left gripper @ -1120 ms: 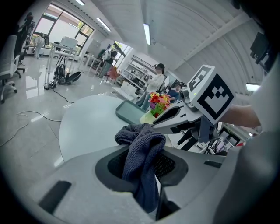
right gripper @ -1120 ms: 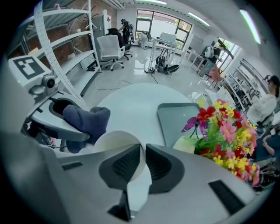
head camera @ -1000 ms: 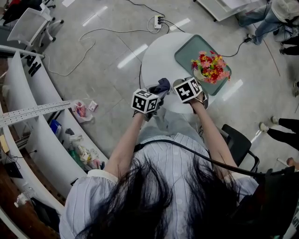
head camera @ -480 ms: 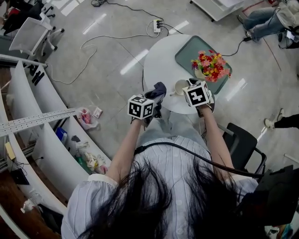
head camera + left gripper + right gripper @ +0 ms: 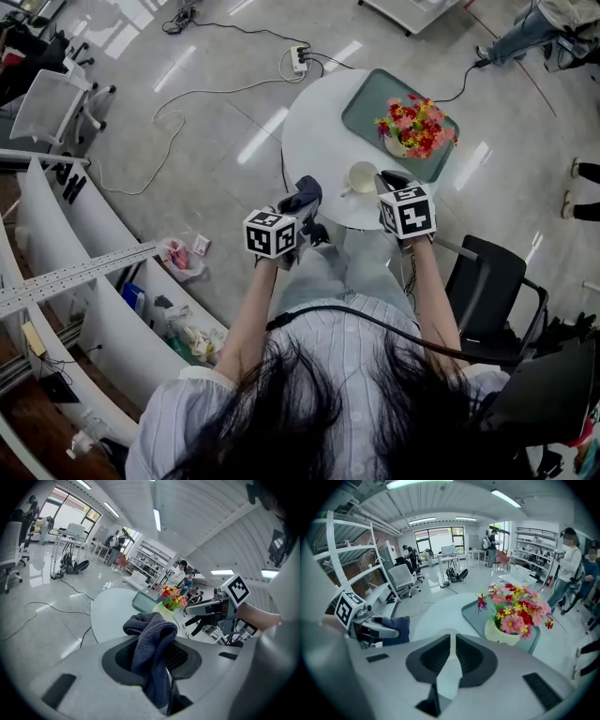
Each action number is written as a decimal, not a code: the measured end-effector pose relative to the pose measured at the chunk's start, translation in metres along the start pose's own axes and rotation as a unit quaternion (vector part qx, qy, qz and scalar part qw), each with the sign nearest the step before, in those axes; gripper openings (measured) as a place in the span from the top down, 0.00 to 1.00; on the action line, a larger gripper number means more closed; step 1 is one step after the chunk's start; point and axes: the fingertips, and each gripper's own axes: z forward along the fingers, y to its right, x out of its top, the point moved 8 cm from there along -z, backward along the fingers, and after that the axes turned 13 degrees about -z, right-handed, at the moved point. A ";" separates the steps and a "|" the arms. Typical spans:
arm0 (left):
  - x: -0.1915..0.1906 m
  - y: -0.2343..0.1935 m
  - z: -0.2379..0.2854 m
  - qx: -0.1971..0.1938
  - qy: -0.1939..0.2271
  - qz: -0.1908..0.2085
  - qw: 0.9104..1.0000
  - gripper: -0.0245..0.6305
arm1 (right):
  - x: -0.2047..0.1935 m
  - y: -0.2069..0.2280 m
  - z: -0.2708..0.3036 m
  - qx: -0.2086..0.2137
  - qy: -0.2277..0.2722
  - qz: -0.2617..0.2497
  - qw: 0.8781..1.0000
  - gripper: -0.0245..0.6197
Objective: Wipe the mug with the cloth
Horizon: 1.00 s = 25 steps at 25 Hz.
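left claw [image 5: 300, 208]: clamped on the cloth [image 5: 152, 639], which is bunched up over the jaws
right claw [image 5: 450, 641]: closed up, nothing held
mug [image 5: 363, 176]: stood upright at the worktop's [image 5: 319, 122] near edge, handle pointed left toward the cloth
change: both claws pulled back, mug left free
behind: flowers [image 5: 412, 127] on a tray [image 5: 370, 103]

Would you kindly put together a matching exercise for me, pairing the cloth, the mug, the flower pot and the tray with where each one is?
Column one:
1. cloth
2. mug
3. flower pot
4. tray

Column two:
A. stands on the tray
B. gripped in the left tongs
C. upright on the bare white table, near its edge
D. green, lies on the table under the flower pot

Pairs: 1-B, 2-C, 3-A, 4-D.
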 end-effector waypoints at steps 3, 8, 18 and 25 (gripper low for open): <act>0.000 -0.003 -0.004 -0.004 -0.005 0.007 1.000 0.79 | -0.007 -0.004 -0.010 -0.007 0.011 0.024 1.000 0.88; 0.001 -0.007 -0.005 0.007 0.011 0.010 1.000 0.79 | -0.022 -0.011 -0.019 -0.004 0.021 0.046 0.999 0.88; 0.012 0.018 -0.013 0.004 0.059 0.015 0.998 0.79 | -0.023 -0.023 -0.033 0.007 0.038 0.027 0.999 0.88; -0.005 0.053 -0.032 0.031 0.090 0.034 0.995 0.79 | -0.036 -0.035 -0.055 0.029 0.067 -0.005 0.997 0.88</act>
